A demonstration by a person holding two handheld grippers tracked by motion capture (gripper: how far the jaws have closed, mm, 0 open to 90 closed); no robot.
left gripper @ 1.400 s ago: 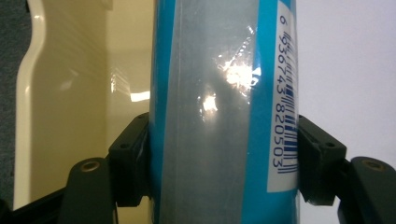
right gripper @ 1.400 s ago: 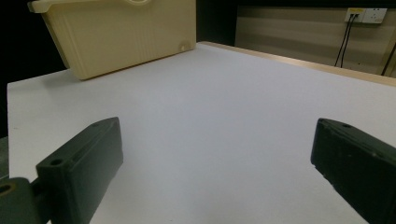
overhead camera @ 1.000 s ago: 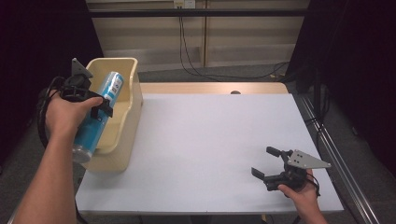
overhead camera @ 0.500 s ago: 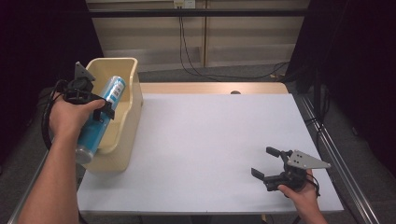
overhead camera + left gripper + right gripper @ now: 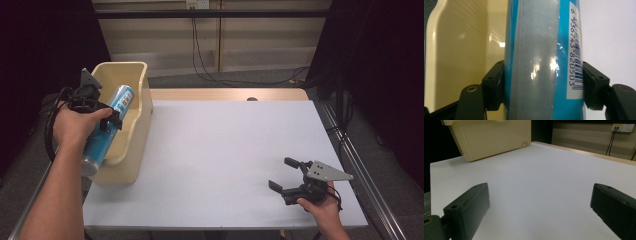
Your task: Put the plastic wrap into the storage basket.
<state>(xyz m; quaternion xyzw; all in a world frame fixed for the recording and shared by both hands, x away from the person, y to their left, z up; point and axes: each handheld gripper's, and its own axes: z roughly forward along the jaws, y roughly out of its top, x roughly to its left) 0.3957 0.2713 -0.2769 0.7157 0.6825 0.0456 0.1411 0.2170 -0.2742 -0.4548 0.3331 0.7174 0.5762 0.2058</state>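
Because the left tongs (image 5: 114, 120) grip the long blue and silver cylindrical bottle (image 5: 107, 127) across its smooth, glossy middle rather than near an end, the main risk, as I judge it, is that the bottle pivots or slides in the pads; in the left gripper view the two black jaws press flat against the bottle's (image 5: 544, 60) shiny wrap on either side, beside the white barcode label (image 5: 575, 47), and a slick film like that gives little friction. In the high view the bottle hangs tilted, its lower grey end out past the near edge of the cream plastic bin (image 5: 131, 145) and its upper end over the bin's hollow; should the grip loosen there, the lower end could drop outside the bin, off the left side of the white table (image 5: 225, 150), rather than inside. A second hazard is the bin's near wall; lowering the bottle at this slant might knock it against the rim and twist it in the jaws.

Nearest the person, the right tongs (image 5: 286, 175) sit low over the table's near right corner, well apart from the bin; in the right gripper view the jaws stand wide apart with bare table between them, holding and touching nothing. Farther off at the left, the left tongs are closed firmly on the bottle, above the bin.
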